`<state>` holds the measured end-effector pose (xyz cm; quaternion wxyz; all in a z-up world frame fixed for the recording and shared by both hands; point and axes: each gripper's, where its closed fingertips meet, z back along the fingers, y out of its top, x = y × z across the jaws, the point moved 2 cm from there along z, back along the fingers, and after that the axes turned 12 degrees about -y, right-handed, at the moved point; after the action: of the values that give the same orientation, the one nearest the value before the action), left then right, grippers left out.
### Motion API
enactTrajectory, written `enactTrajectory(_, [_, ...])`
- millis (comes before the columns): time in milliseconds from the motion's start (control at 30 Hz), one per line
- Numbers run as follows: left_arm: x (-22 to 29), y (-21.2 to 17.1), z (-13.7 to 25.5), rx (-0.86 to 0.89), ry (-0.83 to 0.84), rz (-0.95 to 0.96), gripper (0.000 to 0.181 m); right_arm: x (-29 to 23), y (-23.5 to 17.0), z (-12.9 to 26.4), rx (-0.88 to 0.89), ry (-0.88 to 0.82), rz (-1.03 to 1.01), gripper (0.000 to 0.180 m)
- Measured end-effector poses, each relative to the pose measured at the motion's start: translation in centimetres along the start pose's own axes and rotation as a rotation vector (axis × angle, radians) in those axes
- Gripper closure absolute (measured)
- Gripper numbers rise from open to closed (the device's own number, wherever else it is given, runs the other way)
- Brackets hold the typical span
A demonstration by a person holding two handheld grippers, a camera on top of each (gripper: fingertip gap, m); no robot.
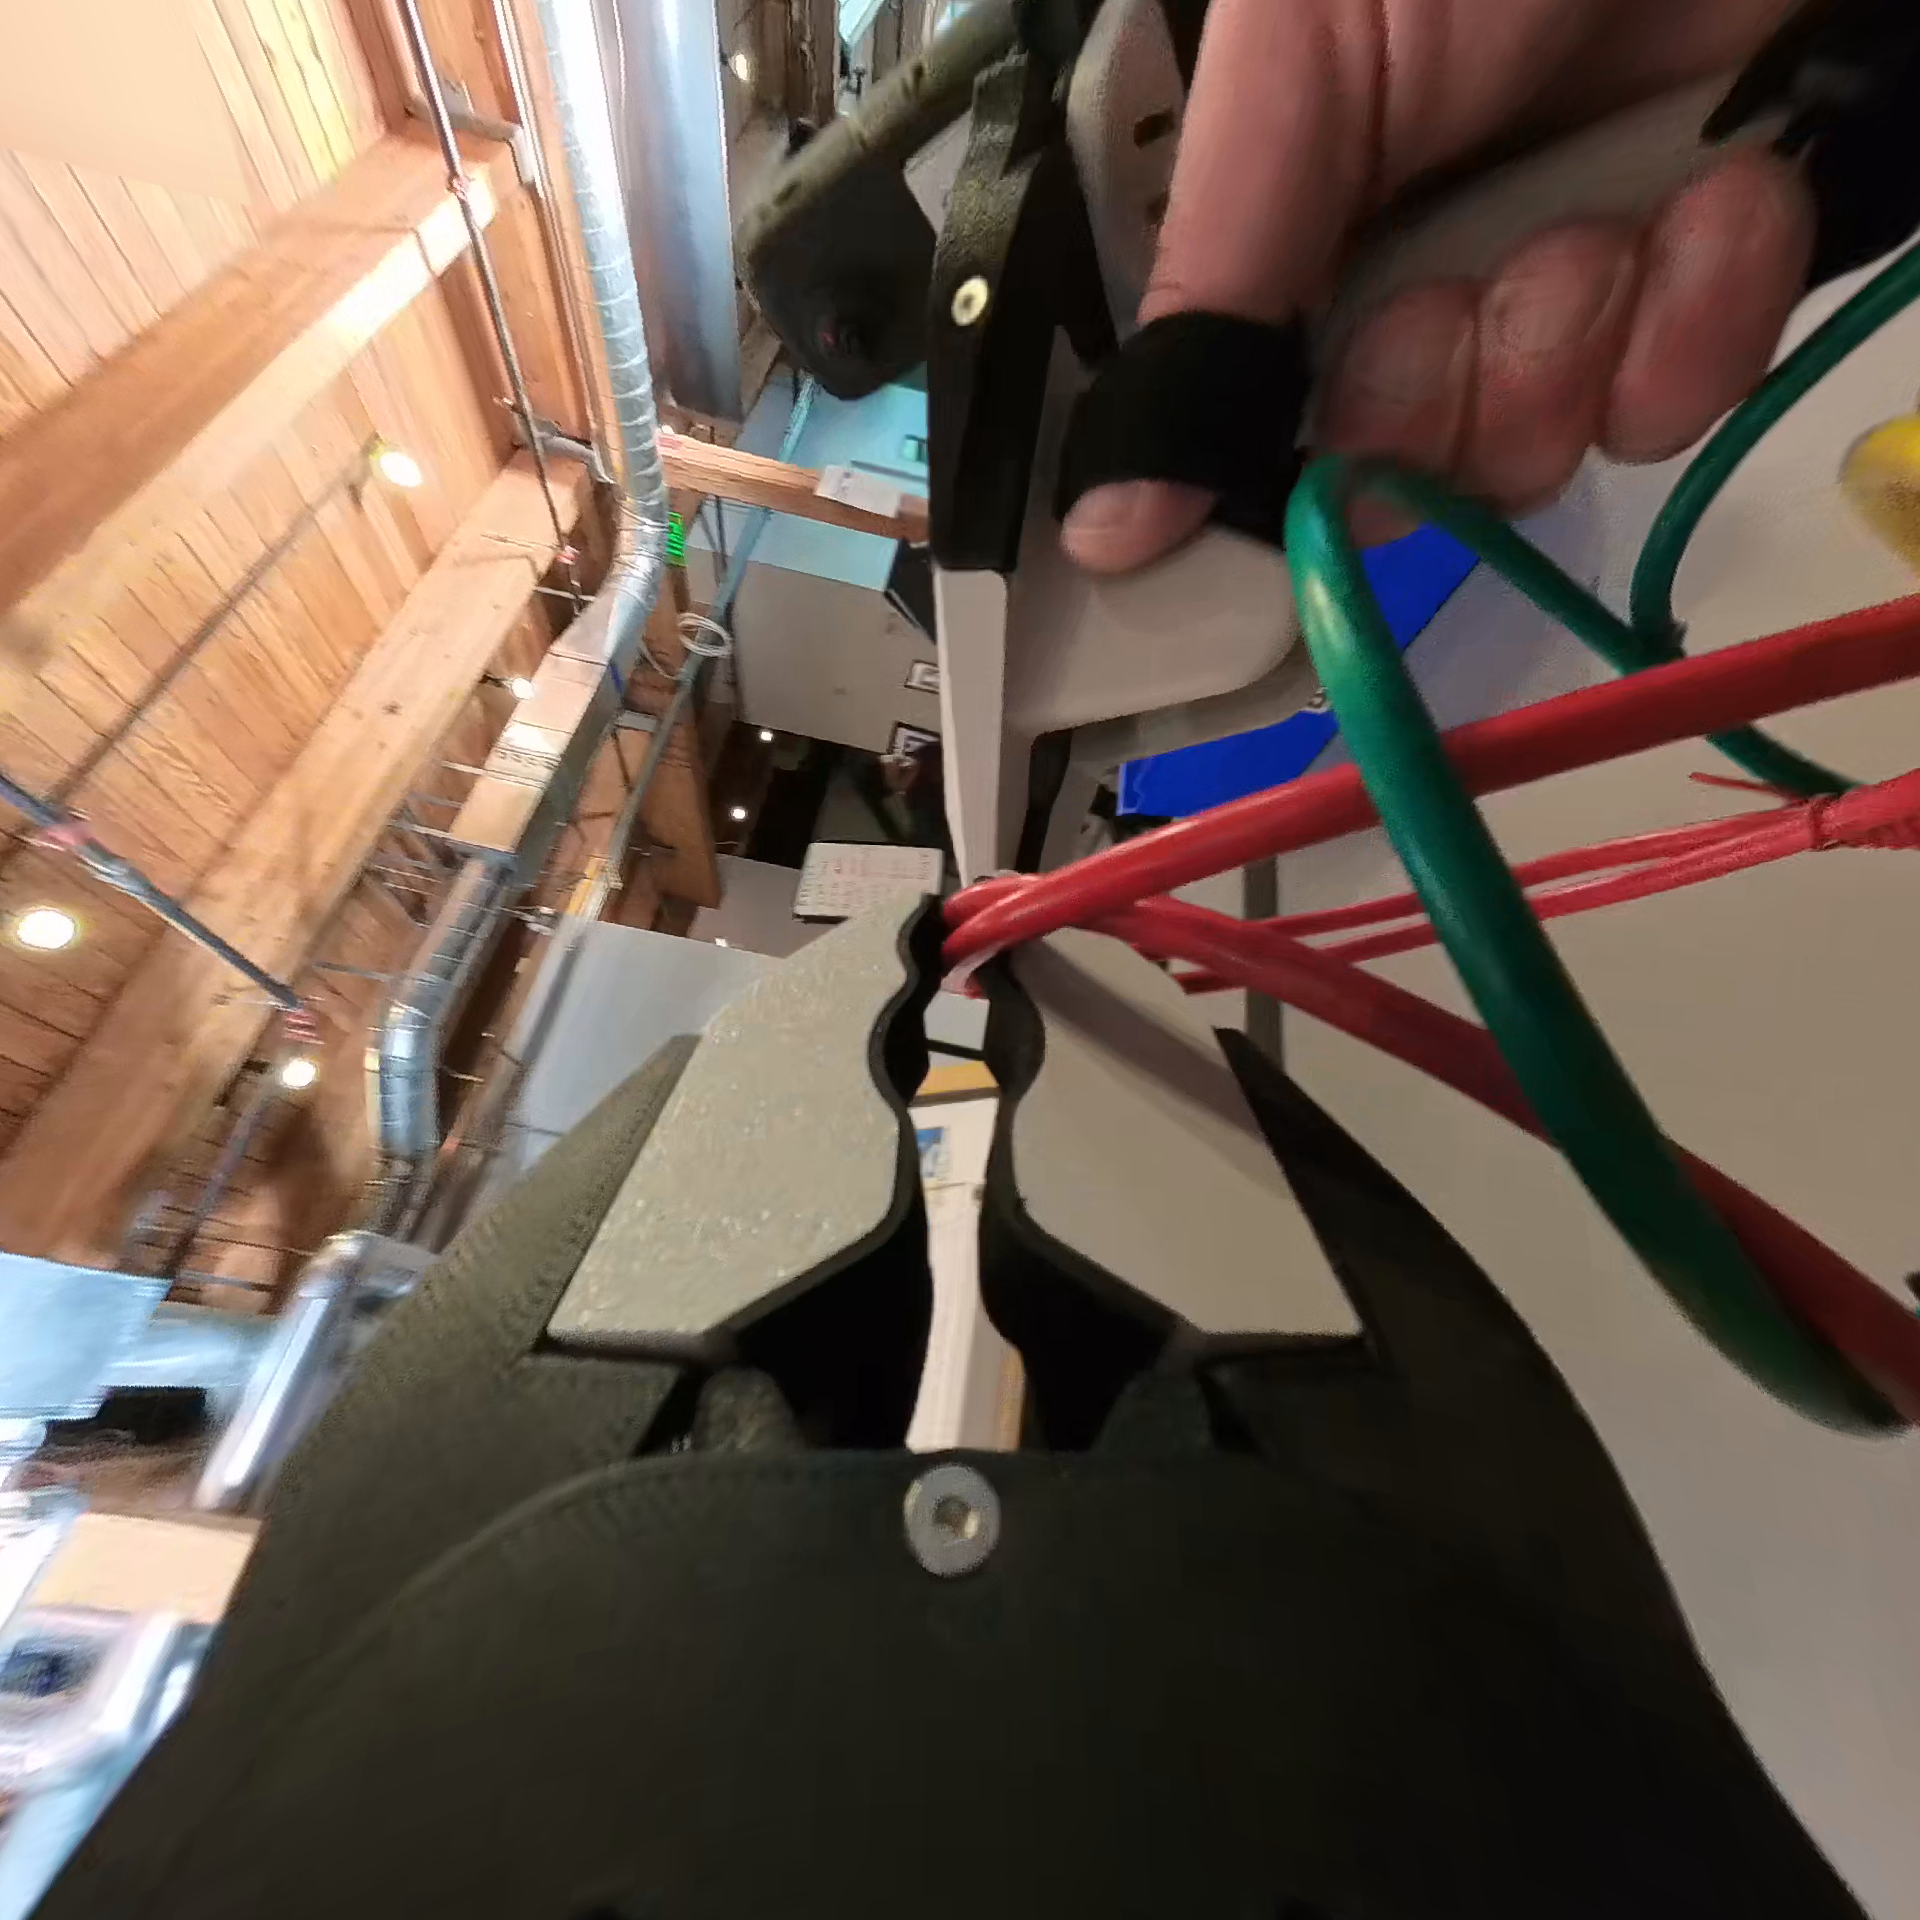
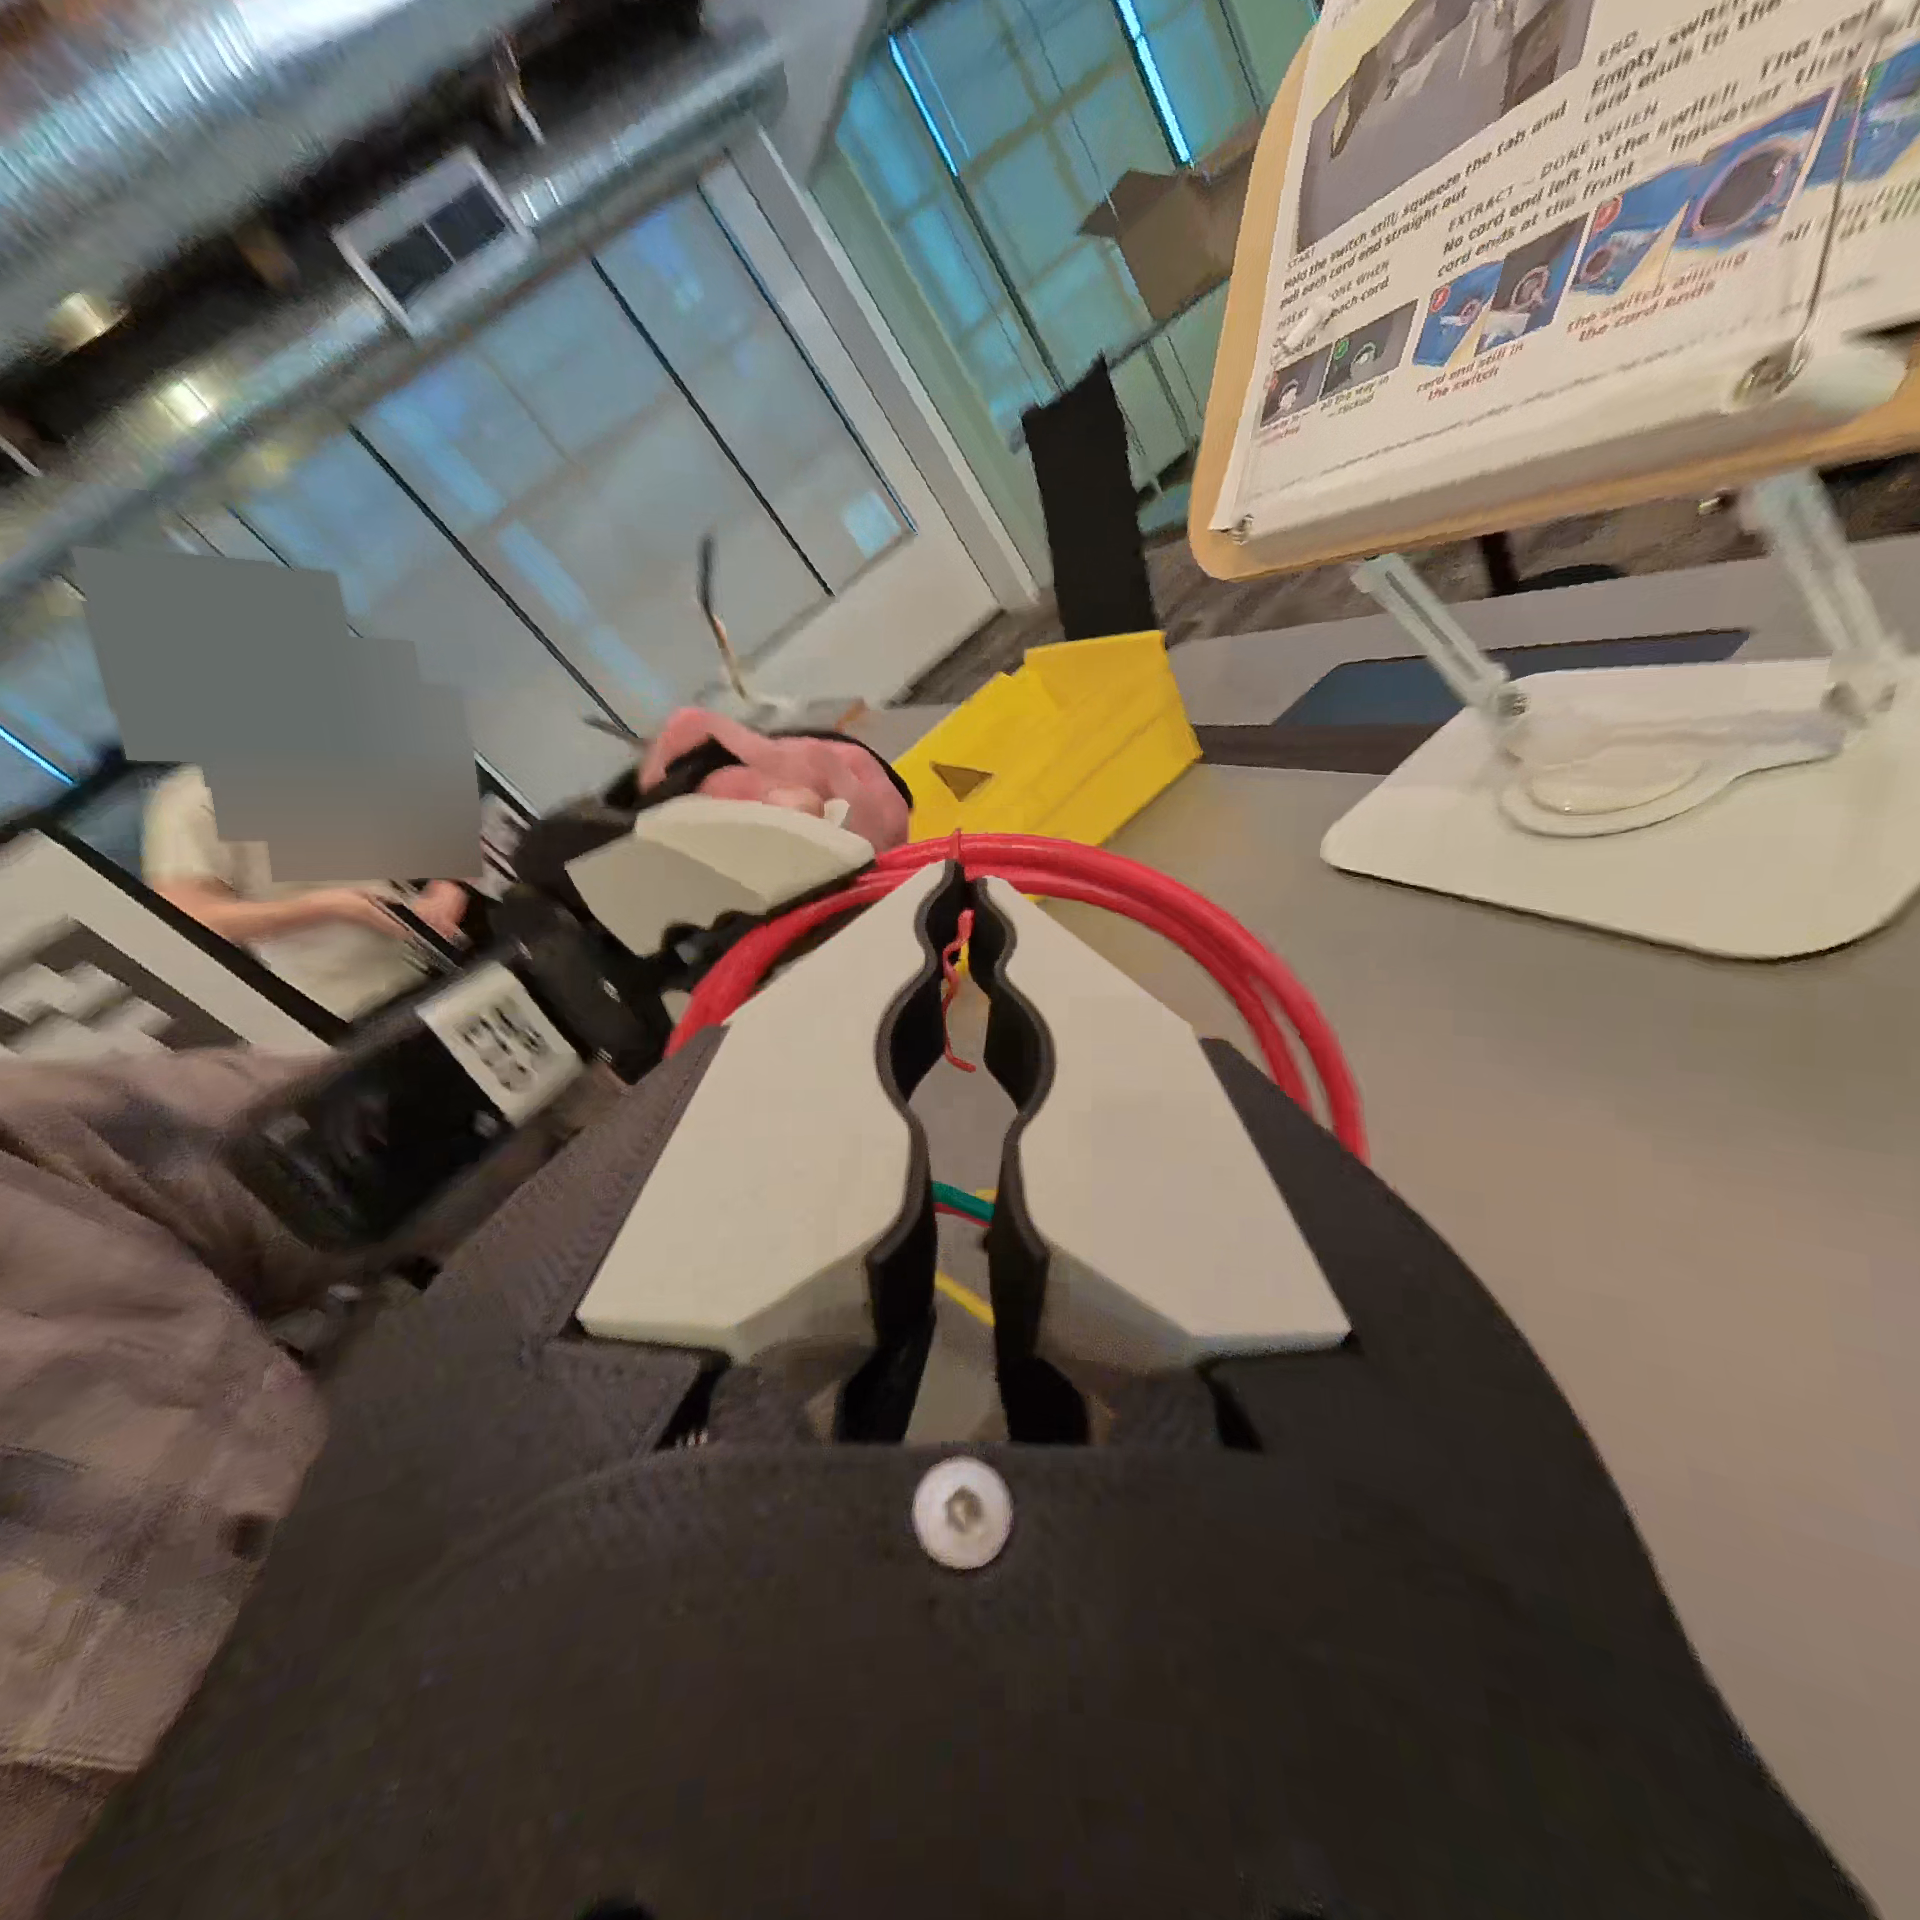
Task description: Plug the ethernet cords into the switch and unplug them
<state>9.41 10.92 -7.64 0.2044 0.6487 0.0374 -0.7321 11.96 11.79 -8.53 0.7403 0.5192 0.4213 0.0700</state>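
left gripper (image 1: 961,961): pinching red cord (image 1: 1049,914) coil
right gripper (image 2: 961,883): pinching same coil's tie
tip: probably untie first; switch unseen

Red cord coil (image 2: 1226,935), green cord (image 1: 1475,935), yellow bin (image 2: 1060,738)

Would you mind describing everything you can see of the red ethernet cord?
The red ethernet cord is a glossy, plastic-jacketed cable wound into a coil of several loops, bound by a thin red twist tie. Both grippers are closed on it: the left gripper pinches several bunched strands at its tips, and the right gripper clamps the coil at the tie. The coil arcs above the grey table. A green cord crosses it. No plug is visible.
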Motion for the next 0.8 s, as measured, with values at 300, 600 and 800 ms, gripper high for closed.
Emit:
enactTrajectory(300, [-0.5, -0.7, -0.1, 0.117, -0.169, 0.273, 0.175, -0.2, 0.3, -0.1, -0.120, -0.157, 0.757, 0.180])
enactTrajectory(600, [0.2, -1.7, -0.5, 0.254, -0.458, 0.487, 0.174, 0.2, -0.8, -0.6, -0.260, -0.290, 1.891, 0.180])
enactTrajectory(800, [1.0, -2.7, -0.8, 0.269, -0.565, 0.558, 0.175, 1.0, -1.8, -1.4, -0.286, -0.281, 2.277, 0.180])
